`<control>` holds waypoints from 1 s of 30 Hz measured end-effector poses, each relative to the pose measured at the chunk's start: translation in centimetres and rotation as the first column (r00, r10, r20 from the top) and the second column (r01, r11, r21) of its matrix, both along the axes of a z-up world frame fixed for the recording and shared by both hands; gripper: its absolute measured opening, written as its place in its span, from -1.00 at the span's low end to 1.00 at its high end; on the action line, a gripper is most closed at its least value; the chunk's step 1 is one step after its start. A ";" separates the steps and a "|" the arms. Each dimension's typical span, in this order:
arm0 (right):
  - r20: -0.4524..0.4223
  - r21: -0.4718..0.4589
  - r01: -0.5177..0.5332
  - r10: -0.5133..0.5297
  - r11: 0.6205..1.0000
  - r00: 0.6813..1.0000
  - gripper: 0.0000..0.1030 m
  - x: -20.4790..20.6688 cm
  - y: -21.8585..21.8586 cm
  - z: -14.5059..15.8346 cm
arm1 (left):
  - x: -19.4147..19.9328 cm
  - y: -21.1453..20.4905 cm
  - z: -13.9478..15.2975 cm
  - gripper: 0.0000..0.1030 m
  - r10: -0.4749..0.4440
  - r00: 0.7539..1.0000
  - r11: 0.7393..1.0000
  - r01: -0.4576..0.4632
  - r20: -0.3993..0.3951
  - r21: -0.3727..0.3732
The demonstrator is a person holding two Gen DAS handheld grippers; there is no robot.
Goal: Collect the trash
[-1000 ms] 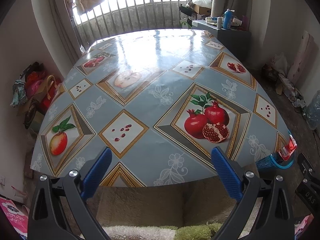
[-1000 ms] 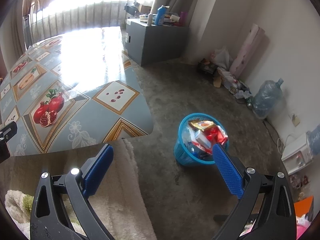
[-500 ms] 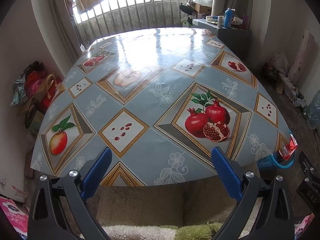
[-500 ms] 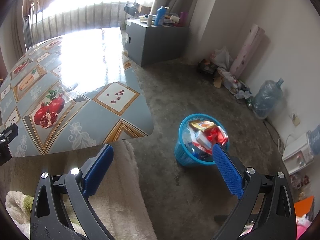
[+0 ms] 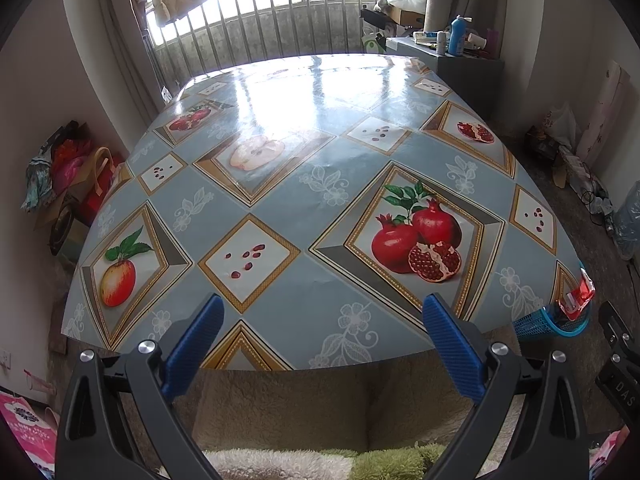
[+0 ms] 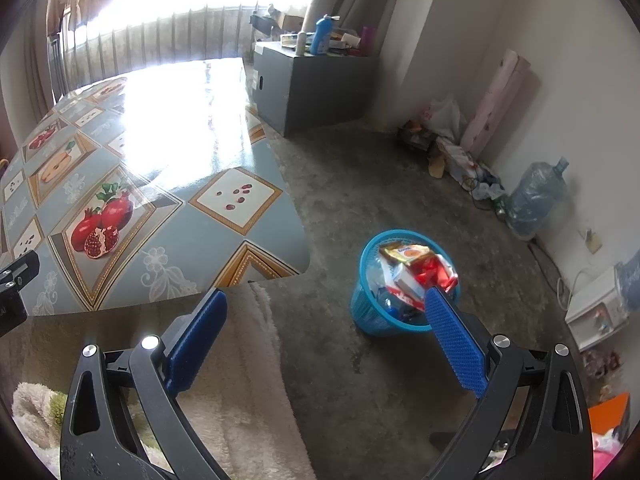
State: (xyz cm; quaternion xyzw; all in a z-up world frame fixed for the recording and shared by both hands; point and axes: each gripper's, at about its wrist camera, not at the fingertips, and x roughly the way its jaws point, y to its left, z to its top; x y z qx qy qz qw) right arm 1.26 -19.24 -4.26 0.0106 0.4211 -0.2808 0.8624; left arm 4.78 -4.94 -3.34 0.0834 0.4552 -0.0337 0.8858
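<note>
The trash [image 6: 416, 272] is a heap of crumpled wrappers and small cartons, red, white and orange, filling a blue mesh wastebasket [image 6: 374, 322] that stands on the concrete floor [image 6: 360, 184] just off the corner of the tabletop [image 5: 320, 184], whose fruit-print cloth is glossy. The left gripper [image 5: 320, 340] and right gripper [image 6: 326, 320] both have jaws spread wide, holding nothing.

Little changed over the second; the left gripper [image 5: 322, 316] drew back very slightly from the table [image 5: 280, 184], so the near edge of the fruit-patterned cloth sat a touch higher in its view; the right gripper [image 6: 326, 312] shifted only a hair, and the blue basket [image 6: 370, 322] of wrappers edged marginally right between its wide-spread fingers.
</note>
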 end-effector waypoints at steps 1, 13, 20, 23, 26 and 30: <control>0.000 0.000 0.000 0.000 1.000 1.000 0.84 -0.1 0.0 0.0 | 0.0 0.0 0.0 0.89 -0.001 1.000 1.000 0.001 -0.001 0.001; 0.003 0.001 0.000 0.000 1.000 1.000 0.84 0.0 0.0 0.0 | -0.1 0.2 -0.1 0.89 0.002 1.000 1.000 -0.002 -0.004 0.001; 0.004 0.001 0.001 -0.001 1.000 1.000 0.84 0.0 0.1 0.0 | 0.0 0.2 -0.1 0.89 0.000 1.000 1.000 0.000 -0.004 0.001; 0.004 0.001 0.001 -0.001 1.000 1.000 0.84 0.2 0.1 0.0 | 0.0 0.2 -0.1 0.89 0.002 1.000 1.000 -0.002 -0.003 0.001; 0.003 -0.001 0.001 -0.001 1.000 1.000 0.84 0.3 0.2 0.0 | 0.0 0.2 0.0 0.89 0.004 1.000 1.000 -0.004 -0.002 0.001; 0.004 0.001 0.001 -0.001 1.000 1.000 0.84 0.2 0.2 0.0 | 0.0 0.3 0.0 0.89 0.004 1.000 1.000 -0.004 -0.003 0.001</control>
